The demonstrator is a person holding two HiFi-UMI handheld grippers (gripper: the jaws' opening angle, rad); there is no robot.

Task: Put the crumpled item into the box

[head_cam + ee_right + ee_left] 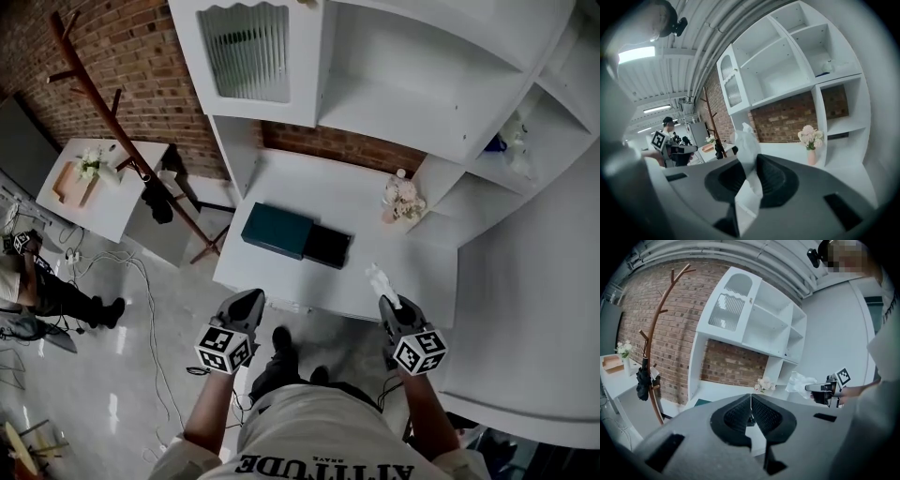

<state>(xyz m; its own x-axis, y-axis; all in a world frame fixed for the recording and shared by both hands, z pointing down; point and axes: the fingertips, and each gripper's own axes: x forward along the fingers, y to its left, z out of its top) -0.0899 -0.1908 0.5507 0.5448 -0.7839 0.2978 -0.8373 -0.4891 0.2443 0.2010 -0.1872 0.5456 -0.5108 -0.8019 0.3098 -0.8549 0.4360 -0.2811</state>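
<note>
1 white shelf unit [412, 103] over 1 desk [309, 187]. 1 coat rack [103, 103] to its left. 1 box [277, 230] on the desk, in 2 parts: teal, with a black part [328, 246] touching its right side. 2 grippers: left gripper [251, 300] has its jaws together with nothing between them, at the desk's front edge. Right gripper [386, 302] has its jaws nearly closed, clamped on 1 white paper wad [379, 278]. Wad is over the desk's front edge, right of the box, apart from it. 1 flower vase [403, 199] at the back right.
</note>
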